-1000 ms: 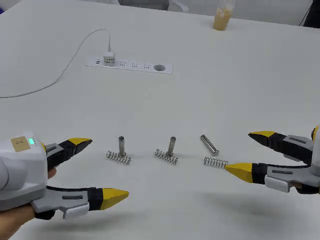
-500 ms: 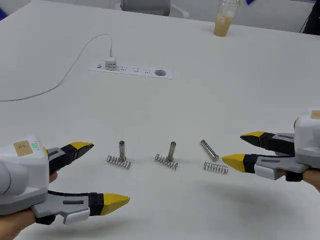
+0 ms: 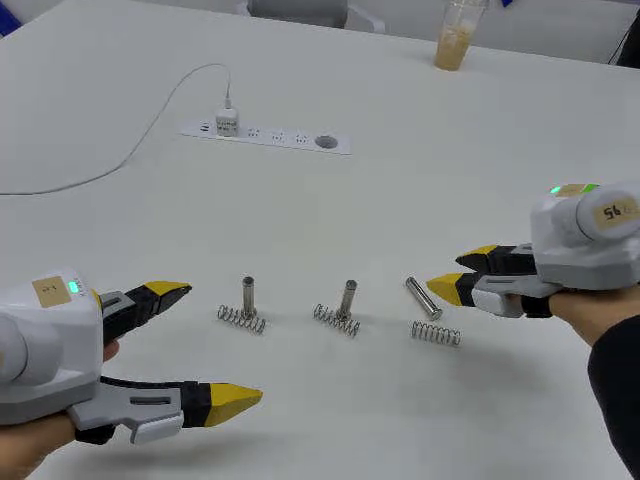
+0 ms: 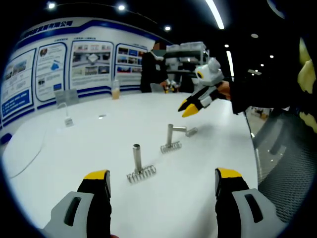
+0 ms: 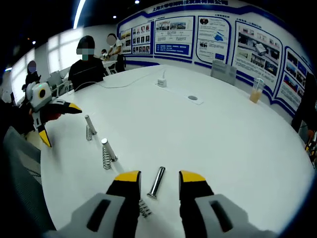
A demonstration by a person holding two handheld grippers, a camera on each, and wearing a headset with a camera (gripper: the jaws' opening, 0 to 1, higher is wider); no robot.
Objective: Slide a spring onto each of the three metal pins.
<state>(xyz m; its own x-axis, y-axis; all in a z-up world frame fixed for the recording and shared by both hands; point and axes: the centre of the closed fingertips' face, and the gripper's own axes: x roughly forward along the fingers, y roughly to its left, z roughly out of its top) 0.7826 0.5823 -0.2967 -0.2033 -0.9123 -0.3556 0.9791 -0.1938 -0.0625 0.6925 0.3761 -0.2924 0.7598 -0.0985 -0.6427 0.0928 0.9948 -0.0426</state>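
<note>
White desk: two pins upright, third pin flat, springs beside each. Right hand-held gripper part-open, flanking third pin; left hand-held gripper wide open, empty. Judgement: grip mid-shaft, keep level.

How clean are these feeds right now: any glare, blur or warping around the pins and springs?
Head view: soft, even light, sharp; faint shadow under the left claw. Left gripper view: fisheye bows the table, ceiling strip light blown out, nearest pin crisp. Right gripper view: same bowing, lying pin glints but reads clearly.
</note>
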